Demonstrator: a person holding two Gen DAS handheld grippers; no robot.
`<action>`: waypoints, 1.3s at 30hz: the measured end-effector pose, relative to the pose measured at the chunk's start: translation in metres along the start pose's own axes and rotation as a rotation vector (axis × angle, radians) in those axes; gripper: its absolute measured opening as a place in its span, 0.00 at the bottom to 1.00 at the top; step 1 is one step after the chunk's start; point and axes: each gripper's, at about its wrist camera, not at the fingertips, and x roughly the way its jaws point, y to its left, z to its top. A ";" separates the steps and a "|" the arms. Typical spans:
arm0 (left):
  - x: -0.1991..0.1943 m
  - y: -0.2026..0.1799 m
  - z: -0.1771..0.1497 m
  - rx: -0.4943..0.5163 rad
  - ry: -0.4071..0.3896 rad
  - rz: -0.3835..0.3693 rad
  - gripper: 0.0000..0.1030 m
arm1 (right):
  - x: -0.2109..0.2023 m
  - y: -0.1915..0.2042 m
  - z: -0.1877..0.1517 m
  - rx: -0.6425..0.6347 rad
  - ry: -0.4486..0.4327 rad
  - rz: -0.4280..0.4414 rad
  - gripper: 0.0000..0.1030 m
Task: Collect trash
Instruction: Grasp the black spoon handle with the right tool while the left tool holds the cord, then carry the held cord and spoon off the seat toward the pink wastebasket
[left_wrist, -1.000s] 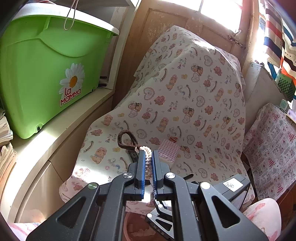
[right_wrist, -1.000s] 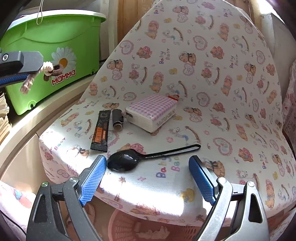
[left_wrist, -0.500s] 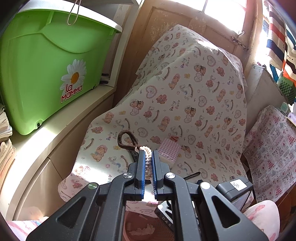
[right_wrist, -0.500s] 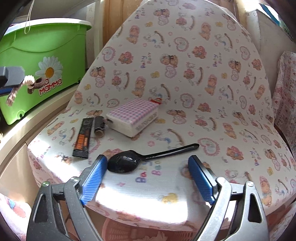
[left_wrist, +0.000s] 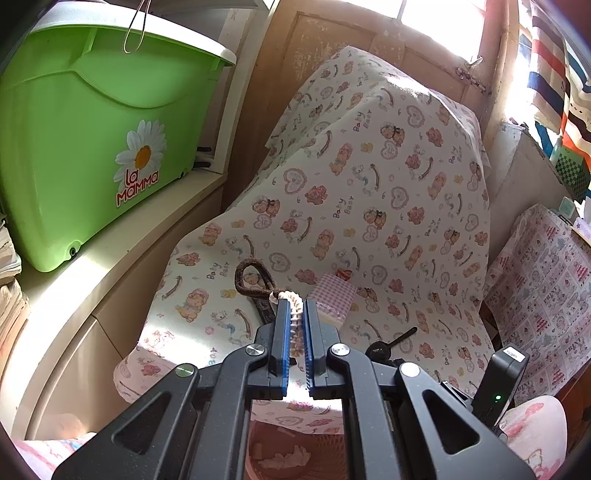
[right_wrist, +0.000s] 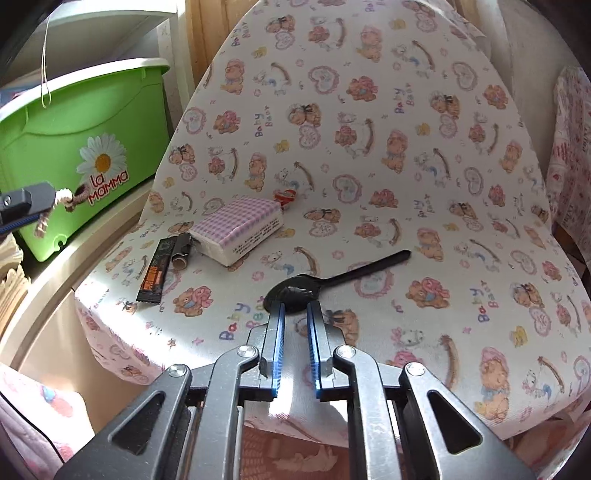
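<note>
While right tongs (right_wrist: 295, 306) have just closed at the spoon (right_wrist: 295, 288), bowl edge hidden, grip unclear, left tongs (left_wrist: 295, 306) clamp a cord (left_wrist: 255, 277).

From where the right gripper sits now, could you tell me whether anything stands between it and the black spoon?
Nothing visible does. The right gripper, whose jaws have just been closing, has its tips at the bowl of the black spoon on the chair cover; whether they touch it I cannot tell.

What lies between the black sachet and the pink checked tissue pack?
A small dark cylinder lies between the black sachet and the tissue pack, shown in the right wrist view.
</note>
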 end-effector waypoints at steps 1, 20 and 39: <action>0.000 0.000 0.000 0.000 0.000 0.000 0.06 | -0.003 -0.003 0.000 0.015 -0.003 -0.001 0.13; 0.005 -0.004 -0.005 0.022 0.020 0.007 0.06 | 0.047 -0.012 0.033 0.074 0.051 -0.132 0.76; 0.004 -0.011 -0.005 0.035 0.019 0.001 0.06 | 0.027 -0.018 0.018 -0.012 0.054 0.053 0.05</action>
